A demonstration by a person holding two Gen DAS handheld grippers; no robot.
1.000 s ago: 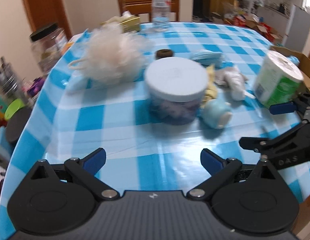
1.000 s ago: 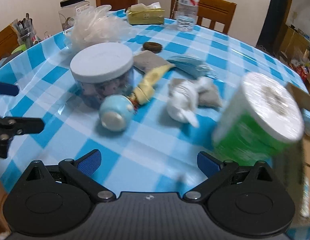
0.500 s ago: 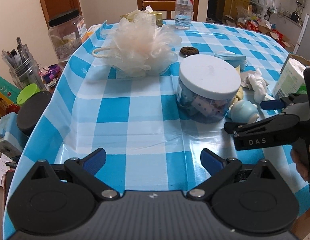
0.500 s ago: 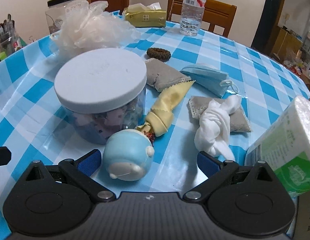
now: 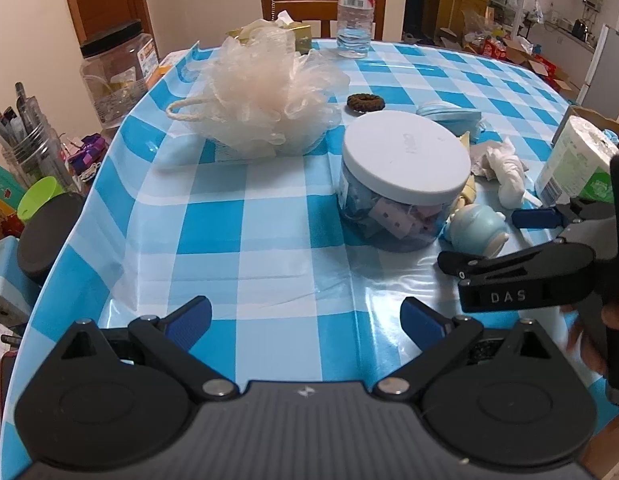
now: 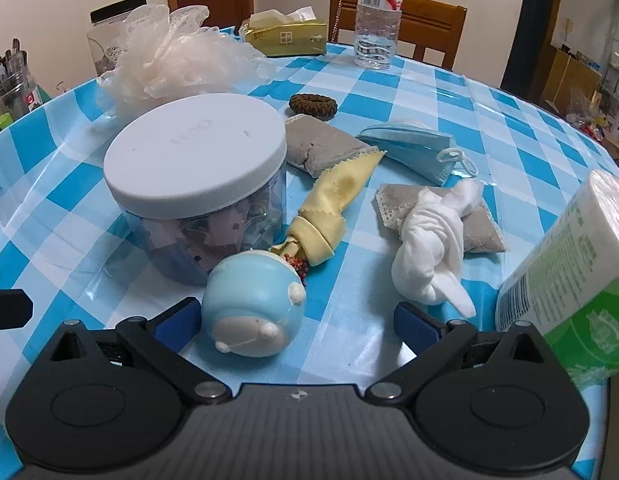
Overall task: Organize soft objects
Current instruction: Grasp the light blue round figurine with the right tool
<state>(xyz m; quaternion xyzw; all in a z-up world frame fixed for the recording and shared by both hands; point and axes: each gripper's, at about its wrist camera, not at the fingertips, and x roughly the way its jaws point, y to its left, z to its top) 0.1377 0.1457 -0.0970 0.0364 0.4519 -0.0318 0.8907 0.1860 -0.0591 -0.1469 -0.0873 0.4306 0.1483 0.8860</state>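
Note:
Soft things lie on the blue checked table: a pale bath pouf (image 5: pixel 265 96) (image 6: pixel 169 56), a blue squishy toy (image 6: pixel 251 304) (image 5: pixel 475 228), a knotted yellow cloth (image 6: pixel 329 208), a knotted white cloth (image 6: pixel 429 240), two grey pouches (image 6: pixel 321 148), a blue face mask (image 6: pixel 409 148) and a brown scrunchie (image 6: pixel 312 103). My right gripper (image 6: pixel 297 322) is open, its left finger beside the blue toy. My left gripper (image 5: pixel 305 320) is open and empty over bare tablecloth.
A white-lidded clear jar (image 6: pixel 197 184) (image 5: pixel 405 184) stands mid-table. A green-wrapped tissue roll (image 6: pixel 569 276) stands at the right edge. A water bottle (image 6: pixel 379 20), a tissue pack (image 6: pixel 285 36) and a chair (image 5: pixel 321 4) are at the far side. Clutter fills the left beyond the table (image 5: pixel 37 184).
My right gripper has moved forward until the blue toy sits by its left finger. My left gripper has drawn back and swung left.

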